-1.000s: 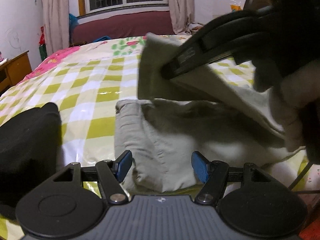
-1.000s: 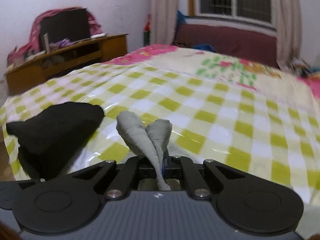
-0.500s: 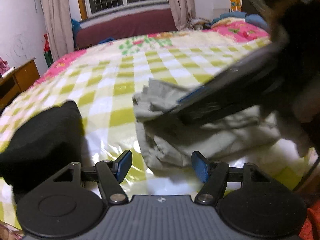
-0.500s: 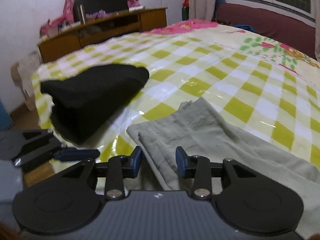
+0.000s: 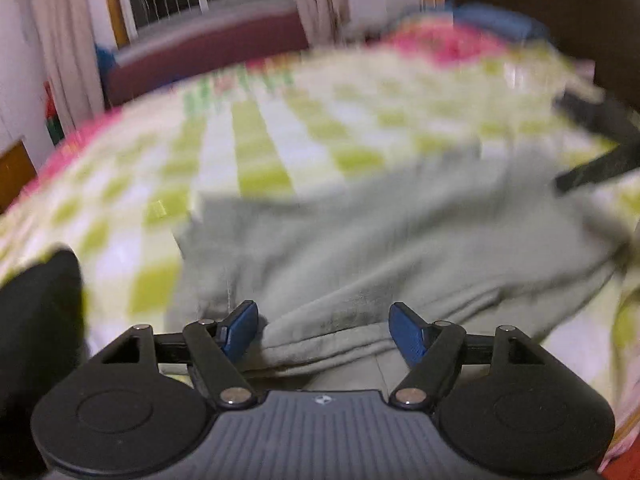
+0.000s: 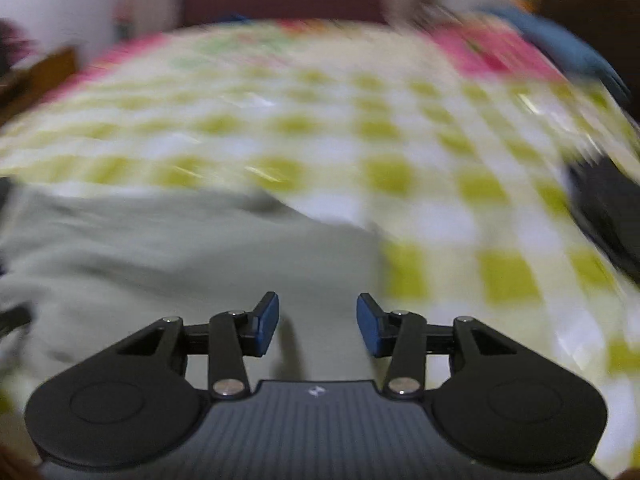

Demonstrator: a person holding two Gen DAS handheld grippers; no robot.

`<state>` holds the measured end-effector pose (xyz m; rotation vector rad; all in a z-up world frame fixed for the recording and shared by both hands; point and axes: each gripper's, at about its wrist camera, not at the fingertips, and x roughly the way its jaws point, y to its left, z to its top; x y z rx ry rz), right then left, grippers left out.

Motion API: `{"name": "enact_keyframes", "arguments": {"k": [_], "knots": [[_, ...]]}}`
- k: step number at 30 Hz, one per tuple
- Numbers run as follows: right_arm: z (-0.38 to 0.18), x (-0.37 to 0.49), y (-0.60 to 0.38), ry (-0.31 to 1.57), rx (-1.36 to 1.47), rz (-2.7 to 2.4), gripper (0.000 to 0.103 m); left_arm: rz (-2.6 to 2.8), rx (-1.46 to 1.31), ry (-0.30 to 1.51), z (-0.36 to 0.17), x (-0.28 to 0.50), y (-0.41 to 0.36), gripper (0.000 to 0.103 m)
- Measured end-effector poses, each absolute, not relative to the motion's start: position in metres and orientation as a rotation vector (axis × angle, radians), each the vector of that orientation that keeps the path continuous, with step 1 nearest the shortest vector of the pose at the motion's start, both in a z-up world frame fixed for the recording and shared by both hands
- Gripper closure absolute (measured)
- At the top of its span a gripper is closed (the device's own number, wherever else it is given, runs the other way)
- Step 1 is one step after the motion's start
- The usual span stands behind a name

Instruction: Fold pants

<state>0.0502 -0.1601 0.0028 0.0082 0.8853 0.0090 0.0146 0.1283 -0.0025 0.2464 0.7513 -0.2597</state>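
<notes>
The grey-green pants (image 5: pixel 380 248) lie folded in layers on the yellow-checked bed cover (image 5: pixel 256 152). My left gripper (image 5: pixel 324 330) is open and empty, low over the near edge of the pants. The pants also show in the right wrist view (image 6: pixel 180 248), at left and centre. My right gripper (image 6: pixel 317 324) is open and empty, just above the pants' right part. Both views are blurred by motion.
A black folded garment (image 5: pixel 36 312) lies at the left of the left wrist view. A dark object (image 6: pixel 608 208) lies at the right edge of the right wrist view. A dark red headboard (image 5: pixel 200 52) and a window stand behind the bed.
My right gripper let go of the pants leg, opened wider and swung right. The lifted leg now lies flat over the rest. My left gripper moved closer over the pants.
</notes>
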Motion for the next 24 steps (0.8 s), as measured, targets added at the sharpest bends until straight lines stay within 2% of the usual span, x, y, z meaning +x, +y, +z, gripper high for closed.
{"name": "enact_keyframes", "arguments": {"k": [4, 9, 10, 11, 12, 19, 20, 21, 24], "knots": [[-0.011, 0.051, -0.197, 0.913, 0.219, 0.009, 0.058, -0.271, 0.305, 0.742, 0.008, 0.011, 0.116, 0.017], [-0.017, 0.056, -0.203, 0.903, 0.322, 0.124, 0.044, -0.301, 0.381, 0.745, 0.01, 0.014, 0.089, 0.017], [-0.018, 0.058, -0.2, 0.903, 0.312, 0.144, 0.049, -0.314, 0.389, 0.742, 0.011, 0.014, 0.083, 0.017], [-0.018, 0.061, -0.198, 0.905, 0.29, 0.166, 0.081, -0.329, 0.396, 0.738, 0.013, 0.013, 0.077, 0.017], [-0.018, 0.063, -0.199, 0.921, 0.274, 0.187, 0.097, -0.342, 0.406, 0.737, 0.014, 0.015, 0.07, 0.017], [-0.007, 0.068, -0.259, 0.911, 0.247, 0.105, 0.097, -0.495, 0.435, 0.762, 0.006, 0.023, 0.018, 0.017], [-0.005, 0.068, -0.266, 0.914, 0.229, 0.085, 0.093, -0.52, 0.439, 0.769, 0.004, 0.022, 0.01, 0.017], [-0.004, 0.069, -0.272, 0.924, 0.201, 0.061, 0.085, -0.534, 0.453, 0.775, 0.001, 0.022, 0.002, 0.017], [0.009, 0.065, -0.286, 0.866, 0.127, -0.036, 0.084, -0.546, 0.481, 0.774, -0.001, 0.02, -0.011, 0.017]]}}
